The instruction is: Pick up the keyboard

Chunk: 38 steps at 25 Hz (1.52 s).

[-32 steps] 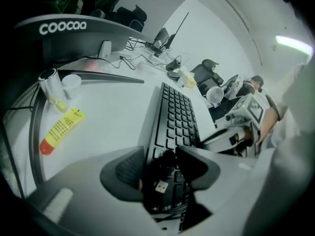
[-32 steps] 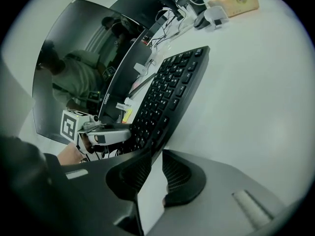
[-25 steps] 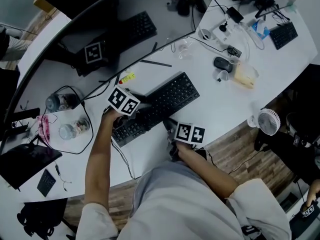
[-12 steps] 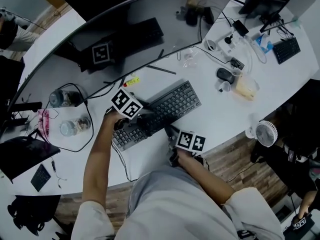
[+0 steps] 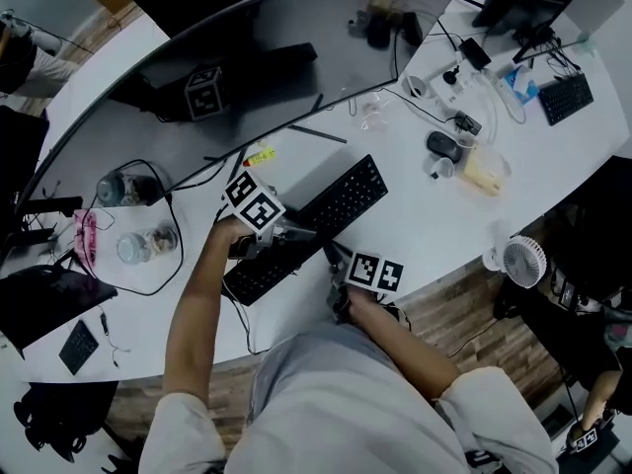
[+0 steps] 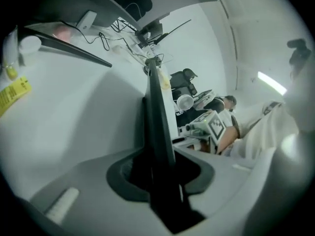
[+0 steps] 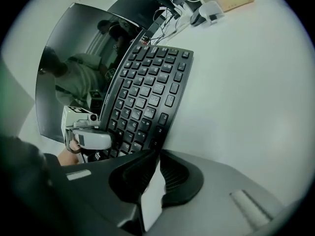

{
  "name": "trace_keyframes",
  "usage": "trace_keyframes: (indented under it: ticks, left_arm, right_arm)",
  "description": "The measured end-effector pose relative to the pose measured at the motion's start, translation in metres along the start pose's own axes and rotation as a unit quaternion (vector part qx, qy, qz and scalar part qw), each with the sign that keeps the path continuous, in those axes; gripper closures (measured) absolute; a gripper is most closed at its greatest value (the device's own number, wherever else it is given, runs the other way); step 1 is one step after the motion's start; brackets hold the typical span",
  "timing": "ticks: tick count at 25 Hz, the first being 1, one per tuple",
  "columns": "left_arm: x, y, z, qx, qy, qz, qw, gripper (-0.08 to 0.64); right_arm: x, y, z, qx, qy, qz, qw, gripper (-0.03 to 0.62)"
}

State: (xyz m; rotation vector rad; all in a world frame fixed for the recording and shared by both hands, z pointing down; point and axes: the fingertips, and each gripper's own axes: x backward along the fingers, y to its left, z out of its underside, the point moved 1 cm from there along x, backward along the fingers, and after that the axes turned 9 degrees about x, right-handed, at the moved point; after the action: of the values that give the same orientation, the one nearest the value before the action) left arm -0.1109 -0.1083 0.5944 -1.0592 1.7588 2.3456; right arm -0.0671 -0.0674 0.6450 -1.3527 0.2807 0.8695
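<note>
The black keyboard [image 5: 331, 205] lies slantwise on the white desk, tilted, with its near left end dark. My left gripper [image 5: 281, 230] is shut on its far long edge; in the left gripper view the keyboard [image 6: 155, 112] stands edge-on between the jaws of the left gripper [image 6: 160, 166]. From the near side, my right gripper [image 5: 334, 257] pinches the front edge. The right gripper view shows the keys [image 7: 147, 92] running away from the right gripper [image 7: 156, 154], with the left gripper's body at the far side.
A curved dark monitor [image 5: 247, 57] spans the back. A pen [image 5: 316, 134] and a yellow tag [image 5: 259, 155] lie behind the keyboard. A mouse [image 5: 441, 144] and a second keyboard [image 5: 565, 97] are right, jars [image 5: 133, 248] and cable left, a fan [image 5: 521, 262] at the desk edge.
The keyboard has tilted and its left end has swung toward the person. Both grippers have moved with it, staying on its two long edges.
</note>
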Motion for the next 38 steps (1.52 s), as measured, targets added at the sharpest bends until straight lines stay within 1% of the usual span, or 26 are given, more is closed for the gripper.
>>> trace_keyframes:
  ticks: [3,6,8,12,14,18,24,27,29,31,33,35,38]
  left_arm:
    - [-0.005,0.006,0.002,-0.02,0.021,-0.039,0.9988,0.56]
    - [-0.016,0.01,0.013,-0.036,0.078,-0.067,0.994,0.56]
    - [-0.019,0.01,0.017,-0.043,0.103,-0.075,0.9909,0.56]
    - [-0.024,0.009,0.02,-0.04,0.122,-0.076,0.9888,0.56]
    - [-0.027,0.008,0.022,-0.038,0.132,-0.083,0.987,0.56]
    - [-0.035,0.007,0.025,-0.034,0.131,-0.101,0.9856,0.56]
    - [-0.034,0.009,0.028,-0.01,0.115,-0.133,0.9844,0.56]
    - [-0.032,0.006,0.032,-0.003,0.101,-0.136,0.9856,0.56]
    - [-0.029,0.001,0.034,-0.003,0.082,-0.134,0.9876,0.56]
    - [-0.022,-0.004,0.033,-0.003,0.055,-0.134,0.9895,0.56]
    - [-0.013,-0.012,0.03,-0.003,0.022,-0.136,0.9904,0.56]
    - [-0.003,-0.022,0.027,-0.008,-0.014,-0.137,0.9905,0.56]
    - [0.014,-0.04,0.025,-0.019,-0.074,-0.134,0.988,0.56]
  right_arm:
    - [-0.001,0.001,-0.002,-0.001,-0.002,-0.004,1.0,0.574]
    - [-0.002,0.001,-0.002,0.001,-0.002,-0.005,1.0,0.574]
    - [-0.002,0.001,-0.002,0.002,-0.002,-0.006,1.0,0.574]
    - [-0.001,0.0,-0.001,-0.006,-0.003,-0.006,1.0,0.574]
    - [0.001,0.0,0.0,-0.008,-0.002,-0.005,1.0,0.575]
    - [0.006,-0.006,0.002,-0.02,-0.008,-0.01,1.0,0.574]
    - [0.006,-0.006,0.006,-0.037,0.004,-0.028,0.999,0.577]
    - [0.007,-0.004,0.009,-0.045,0.016,-0.039,0.998,0.577]
    - [0.011,0.0,0.009,-0.037,0.022,-0.046,0.998,0.577]
    - [0.015,0.007,0.007,-0.009,0.026,-0.056,0.998,0.585]
    - [0.02,0.015,0.005,0.043,0.035,-0.066,0.996,0.592]
    - [0.027,0.024,0.004,0.09,0.046,-0.075,0.992,0.592]
    - [0.042,0.037,0.0,0.122,0.043,-0.092,0.987,0.592]
